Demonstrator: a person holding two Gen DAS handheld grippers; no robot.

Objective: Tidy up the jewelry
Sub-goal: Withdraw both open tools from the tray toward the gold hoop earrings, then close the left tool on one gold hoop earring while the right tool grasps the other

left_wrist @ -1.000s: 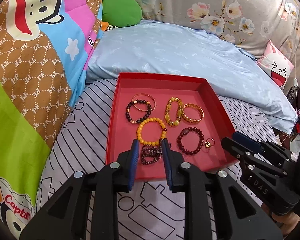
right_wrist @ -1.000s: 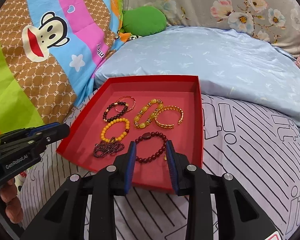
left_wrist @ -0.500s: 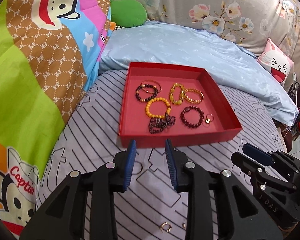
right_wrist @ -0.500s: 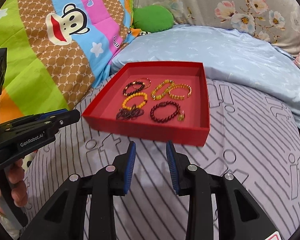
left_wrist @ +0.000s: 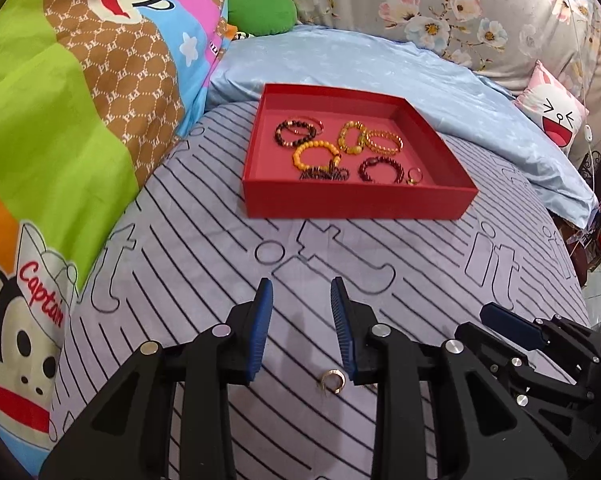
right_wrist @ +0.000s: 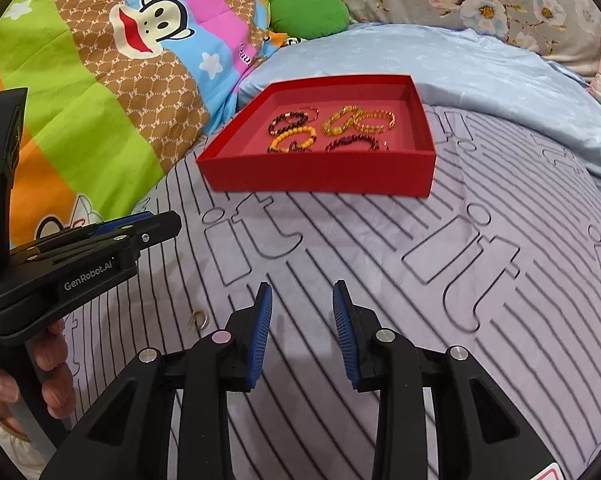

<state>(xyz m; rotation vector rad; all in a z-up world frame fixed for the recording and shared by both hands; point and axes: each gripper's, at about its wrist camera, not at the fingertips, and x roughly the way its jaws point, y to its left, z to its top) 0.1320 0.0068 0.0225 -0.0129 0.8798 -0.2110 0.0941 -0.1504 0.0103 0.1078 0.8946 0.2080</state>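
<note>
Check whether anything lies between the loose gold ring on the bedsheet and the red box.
Nothing visible does. The gold ring lies on the striped bedsheet by the left gripper, and only bare sheet stretches to the red box.

Black grippers [left_wrist: 301,292]; blue ribbed pads [left_wrist: 260,328]

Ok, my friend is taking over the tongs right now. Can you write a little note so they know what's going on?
Left tongs: open, holding nothing, over the striped bedsheet.
Right tongs: open, holding nothing too.
Red box: sits farther up the bed with the bead bracelets inside, like the orange bracelet and the dark red bracelet, plus a small gold ring.
Done: the bracelets are in the box.
Left: one small gold ring lies on the sheet, just under the left tongs. It probably goes in the box next. Something tiny beside it is too hidden to tell.
</note>
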